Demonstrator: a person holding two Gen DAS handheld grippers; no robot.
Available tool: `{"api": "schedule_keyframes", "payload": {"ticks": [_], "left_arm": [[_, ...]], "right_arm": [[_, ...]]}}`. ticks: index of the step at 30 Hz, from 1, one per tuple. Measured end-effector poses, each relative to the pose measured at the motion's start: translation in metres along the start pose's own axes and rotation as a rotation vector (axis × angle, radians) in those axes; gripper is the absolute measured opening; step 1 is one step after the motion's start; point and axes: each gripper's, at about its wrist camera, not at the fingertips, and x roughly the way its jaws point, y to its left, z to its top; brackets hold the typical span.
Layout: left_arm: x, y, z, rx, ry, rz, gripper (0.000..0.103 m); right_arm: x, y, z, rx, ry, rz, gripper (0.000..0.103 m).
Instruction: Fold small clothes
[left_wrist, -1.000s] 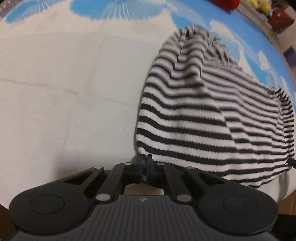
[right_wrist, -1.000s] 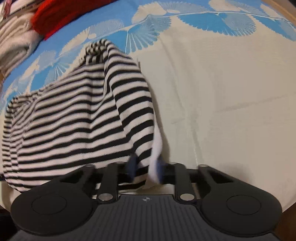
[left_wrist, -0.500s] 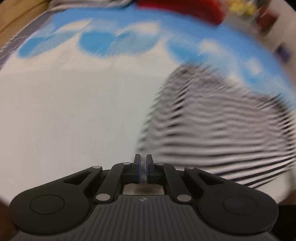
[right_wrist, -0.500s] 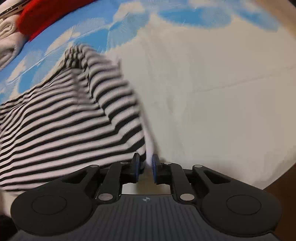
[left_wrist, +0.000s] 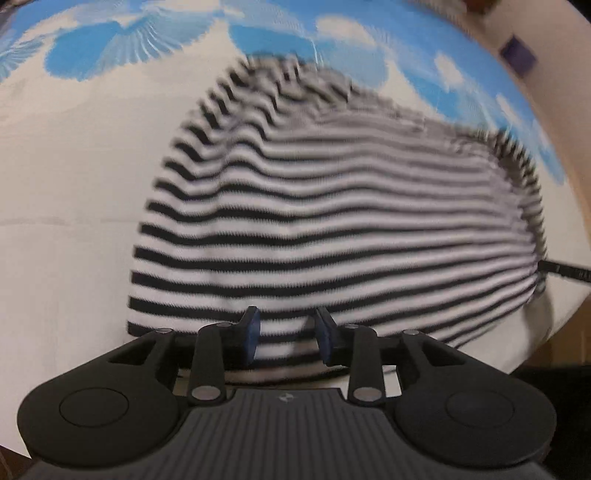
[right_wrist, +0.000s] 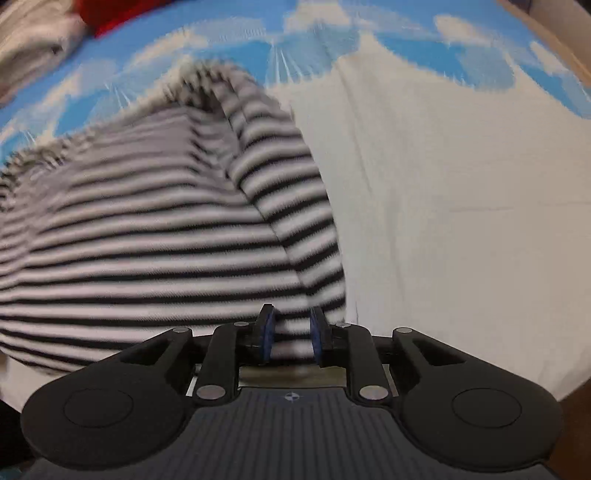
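Note:
A black-and-white striped knit garment (left_wrist: 332, 221) lies folded on a cream and blue cloth-covered surface (left_wrist: 74, 221). It also shows in the right wrist view (right_wrist: 166, 240). My left gripper (left_wrist: 288, 334) is open, its blue pads on either side of the garment's near hem, left of centre. My right gripper (right_wrist: 291, 334) is open too, its pads on either side of the near hem by the garment's right edge. Neither one pinches the fabric. Both views are blurred by motion.
A red cloth (right_wrist: 118, 14) and pale folded fabric (right_wrist: 26, 40) lie at the far left in the right wrist view. The surface's near edge (right_wrist: 576, 384) drops off at the right. A dark strap (left_wrist: 565, 271) shows past the garment's right side.
Both grippers were shut at the garment's near corners, the right one on fabric. They have opened and now sit over the near hem, further in over the garment.

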Motion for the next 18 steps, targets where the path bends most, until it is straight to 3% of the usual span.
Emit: {"api": "schedule_keyframes", "payload": {"ticks": [3, 5, 9, 10, 14, 18], "left_arm": [[-0.027, 0.007, -0.006, -0.072, -0.091, -0.044, 0.036], [-0.039, 0.009, -0.015, -0.105, -0.134, -0.045, 0.036], [-0.043, 0.021, -0.028, -0.235, -0.136, -0.046, 0.035], [-0.043, 0.027, -0.033, -0.284, -0.137, -0.048, 0.035], [-0.039, 0.048, -0.043, -0.42, -0.148, -0.038, 0.035], [-0.032, 0.065, -0.043, -0.522, -0.122, -0.076, 0.038]], "right_arm": [[-0.02, 0.006, 0.004, -0.017, -0.099, 0.093, 0.025], [-0.022, 0.008, 0.008, -0.028, -0.11, 0.131, 0.034], [0.017, 0.005, 0.005, -0.056, 0.07, -0.041, 0.034], [0.017, 0.004, 0.007, -0.039, 0.064, -0.036, 0.034], [-0.02, 0.005, 0.015, -0.018, -0.122, 0.032, 0.035], [-0.066, -0.001, 0.013, 0.0, -0.294, 0.08, 0.035]]}}
